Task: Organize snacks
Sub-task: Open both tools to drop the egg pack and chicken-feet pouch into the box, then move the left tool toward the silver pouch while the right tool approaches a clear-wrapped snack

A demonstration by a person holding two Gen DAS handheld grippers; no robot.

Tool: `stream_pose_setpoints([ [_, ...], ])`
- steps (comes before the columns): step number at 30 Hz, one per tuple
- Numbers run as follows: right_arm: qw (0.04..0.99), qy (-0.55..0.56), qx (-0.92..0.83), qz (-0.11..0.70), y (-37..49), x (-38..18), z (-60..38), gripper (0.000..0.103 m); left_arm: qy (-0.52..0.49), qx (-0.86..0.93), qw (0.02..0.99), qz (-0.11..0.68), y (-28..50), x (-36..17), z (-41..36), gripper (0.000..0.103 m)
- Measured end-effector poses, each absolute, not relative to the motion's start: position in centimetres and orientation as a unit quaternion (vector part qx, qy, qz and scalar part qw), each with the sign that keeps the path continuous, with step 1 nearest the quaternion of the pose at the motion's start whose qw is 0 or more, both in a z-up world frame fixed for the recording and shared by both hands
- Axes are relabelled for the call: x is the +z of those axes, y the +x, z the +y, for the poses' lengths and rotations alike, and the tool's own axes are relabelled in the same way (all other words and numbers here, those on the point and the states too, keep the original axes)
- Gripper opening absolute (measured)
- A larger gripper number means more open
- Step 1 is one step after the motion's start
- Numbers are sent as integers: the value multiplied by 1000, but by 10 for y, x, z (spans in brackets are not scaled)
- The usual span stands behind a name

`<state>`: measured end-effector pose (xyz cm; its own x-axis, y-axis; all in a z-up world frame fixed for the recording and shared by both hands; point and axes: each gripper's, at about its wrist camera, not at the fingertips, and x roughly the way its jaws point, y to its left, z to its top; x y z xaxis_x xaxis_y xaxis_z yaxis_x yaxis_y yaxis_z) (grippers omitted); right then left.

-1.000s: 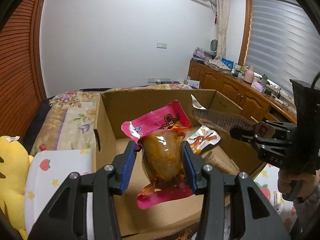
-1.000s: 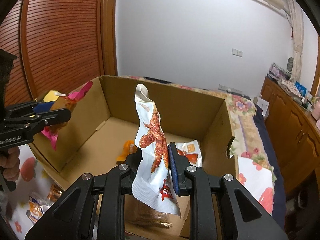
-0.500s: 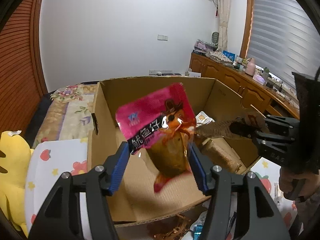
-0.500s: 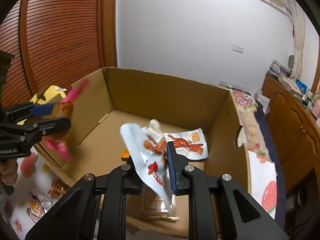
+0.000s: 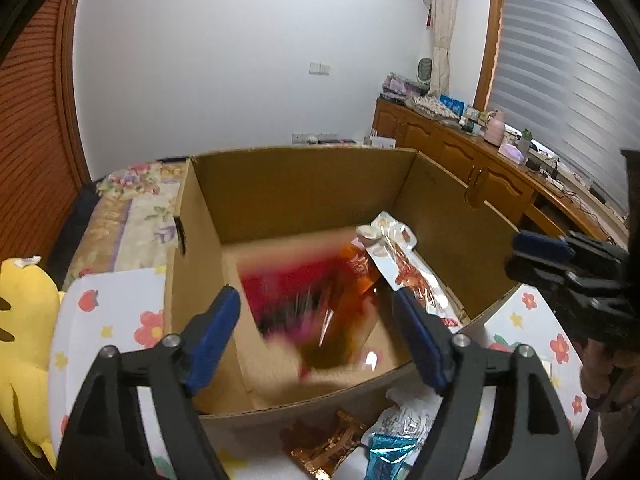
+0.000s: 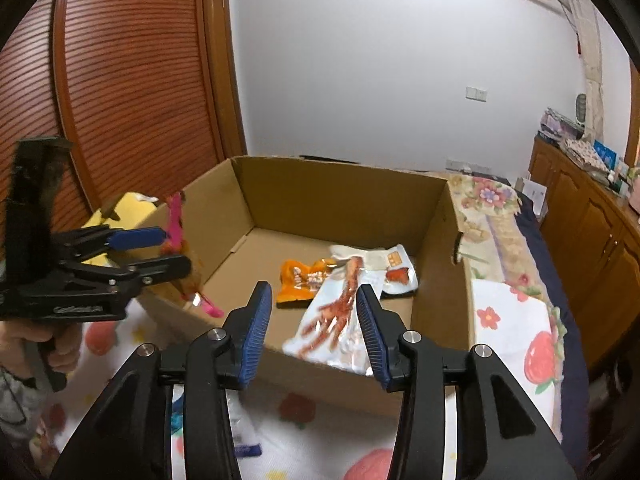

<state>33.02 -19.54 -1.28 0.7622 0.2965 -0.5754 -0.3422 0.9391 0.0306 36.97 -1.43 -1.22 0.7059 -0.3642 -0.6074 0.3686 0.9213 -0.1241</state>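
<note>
Both packets have left their grips since a second ago, when each gripper clamped one above the open brown cardboard box (image 5: pixel 304 188). Left wrist view: the left gripper (image 5: pixel 318 334) has released, its jaws opening, and the pink-and-amber plastic snack packet (image 5: pixel 316 308) shows as a blur between and beyond the blue pads, touching neither, over the near part of the box floor. To its right a white foil packet printed with red strips (image 5: pixel 404 272) lies against the right wall. Loose wrappers, one bronze (image 5: pixel 324 448) and one blue (image 5: pixel 384 456), sit on the floral bedsheet (image 5: pixel 116 304) just outside the near wall; a yellow plush toy (image 5: pixel 24 320) lies at far left. Right wrist view: the right gripper (image 6: pixel 316 330) has let go too, jaws opening, with the white foil packet (image 6: pixel 340 320) resting on the box floor beyond the pads. Farther in lie a small orange packet (image 6: pixel 298 280) and another white packet (image 6: pixel 384 264). At left, the left gripper (image 6: pixel 168 248) hovers over the box's left wall (image 6: pixel 208 224), the pink packet (image 6: pixel 178 240) blurred at its tips.
</note>
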Motion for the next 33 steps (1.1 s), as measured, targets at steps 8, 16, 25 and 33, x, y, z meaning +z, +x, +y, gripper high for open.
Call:
stream_pose_setpoints([
  [8,944,-28,158,289,274,-6,-218,44,2,-194,930,312,350,5,-13,79],
  [16,947,-20,129,293,233,-10,-250,44,18,-189,935,298,300,15,-8,79],
  [25,945,-1,80,317,202,-41,-286,53,0,-172,932,320,253,-15,10,79],
  [33,931,32,67,357,191,-76,-308,54,11,-155,927,342,225,-47,13,79],
])
